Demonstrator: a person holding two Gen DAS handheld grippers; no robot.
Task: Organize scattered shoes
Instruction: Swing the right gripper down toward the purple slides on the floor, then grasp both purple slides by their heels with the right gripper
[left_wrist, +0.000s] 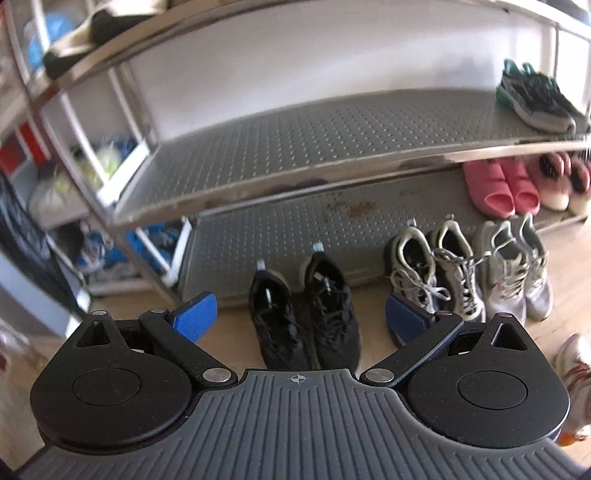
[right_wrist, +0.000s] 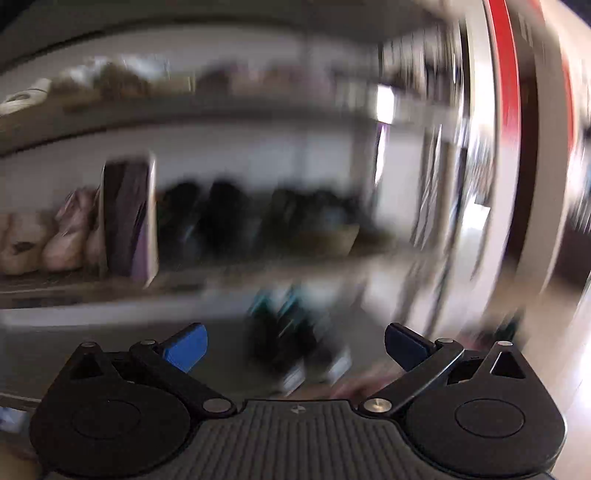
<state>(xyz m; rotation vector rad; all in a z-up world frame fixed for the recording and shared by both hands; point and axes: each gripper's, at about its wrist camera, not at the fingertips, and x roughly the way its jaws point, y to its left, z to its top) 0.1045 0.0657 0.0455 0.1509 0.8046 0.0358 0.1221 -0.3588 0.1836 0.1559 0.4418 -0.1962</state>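
The left tool (left_wrist: 299, 314), blue fingers apart and holding nothing, hangs over black sneakers (left_wrist: 304, 314) on the floor at the rack's (left_wrist: 332, 162) bottom front edge, while the right tool (right_wrist: 295, 347) also gapes amid blur.

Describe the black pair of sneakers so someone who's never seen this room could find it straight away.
Find the metal shoe rack with perforated shelves, then look at the wooden floor in front of its lowest shelf. The black sneakers stand there side by side, leftmost of three pairs. Both neighbouring pairs are grey and silver; this pair alone is all black, laces included.
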